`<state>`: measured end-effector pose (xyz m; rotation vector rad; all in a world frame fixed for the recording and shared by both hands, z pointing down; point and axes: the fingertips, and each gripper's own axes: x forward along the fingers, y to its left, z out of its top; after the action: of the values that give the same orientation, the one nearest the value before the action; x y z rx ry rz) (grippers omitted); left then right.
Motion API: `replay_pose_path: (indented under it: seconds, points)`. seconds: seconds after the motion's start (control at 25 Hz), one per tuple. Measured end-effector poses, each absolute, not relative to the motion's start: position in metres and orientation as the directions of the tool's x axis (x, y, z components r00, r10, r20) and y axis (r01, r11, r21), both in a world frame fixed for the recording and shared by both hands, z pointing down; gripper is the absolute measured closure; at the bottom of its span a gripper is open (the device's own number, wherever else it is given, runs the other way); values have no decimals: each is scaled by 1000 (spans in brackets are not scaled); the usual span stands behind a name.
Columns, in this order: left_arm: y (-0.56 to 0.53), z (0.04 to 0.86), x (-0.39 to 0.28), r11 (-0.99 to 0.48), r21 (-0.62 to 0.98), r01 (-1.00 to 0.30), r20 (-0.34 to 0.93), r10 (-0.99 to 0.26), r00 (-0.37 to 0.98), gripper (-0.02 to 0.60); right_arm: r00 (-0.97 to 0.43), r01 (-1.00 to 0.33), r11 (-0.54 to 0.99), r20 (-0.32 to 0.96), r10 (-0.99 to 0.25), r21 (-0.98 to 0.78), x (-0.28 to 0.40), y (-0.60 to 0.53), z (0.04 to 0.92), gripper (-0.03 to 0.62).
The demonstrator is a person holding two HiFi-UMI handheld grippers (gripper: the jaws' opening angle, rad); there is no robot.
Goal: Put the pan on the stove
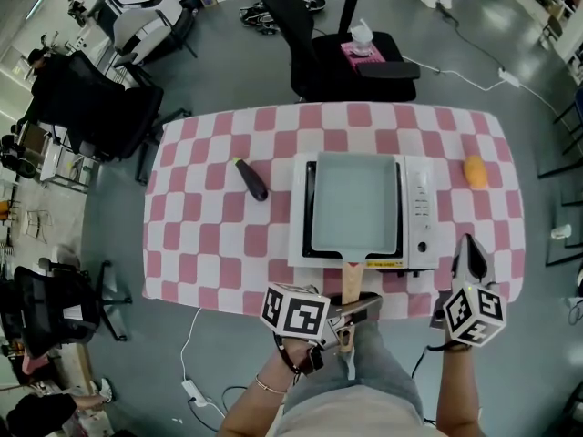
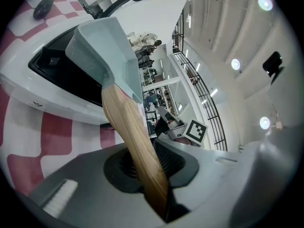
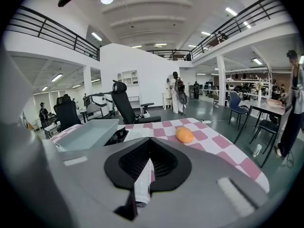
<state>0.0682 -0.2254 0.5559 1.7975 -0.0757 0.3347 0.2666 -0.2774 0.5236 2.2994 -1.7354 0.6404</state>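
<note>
A grey-blue rectangular pan (image 1: pixel 355 203) lies over the black top of the white stove (image 1: pixel 421 212) in the middle of the checked table. Its wooden handle (image 1: pixel 351 280) sticks out over the table's near edge. My left gripper (image 1: pixel 349 312) is shut on the end of that handle. In the left gripper view the handle (image 2: pixel 133 141) runs up from between the jaws to the pan (image 2: pixel 102 46) above the stove (image 2: pixel 28 89). My right gripper (image 1: pixel 469 260) hovers at the near right edge, shut and holding nothing. Ahead of it lie the pan (image 3: pixel 88 133) and the stove (image 3: pixel 137 134).
A dark eggplant (image 1: pixel 251 178) lies on the cloth left of the stove. An orange fruit (image 1: pixel 475 171) sits near the right edge, also visible as the orange fruit (image 3: pixel 184 135) ahead of the right gripper. A black office chair (image 1: pixel 351 57) stands behind the table.
</note>
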Motion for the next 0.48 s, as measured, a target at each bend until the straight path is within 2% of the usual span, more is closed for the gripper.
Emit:
replay_pose_path:
  seconds: [0.28,0.48]
  points:
    - [-225,560,68,-249,942,-224,262,131,956,525,219,-949,-297,458,-862,-103,268,-277,528,586]
    - [-223,560,70,-190,957,-221,250,146,957,535,218,-950,-295,459,-861,-102,269,-277,528,585]
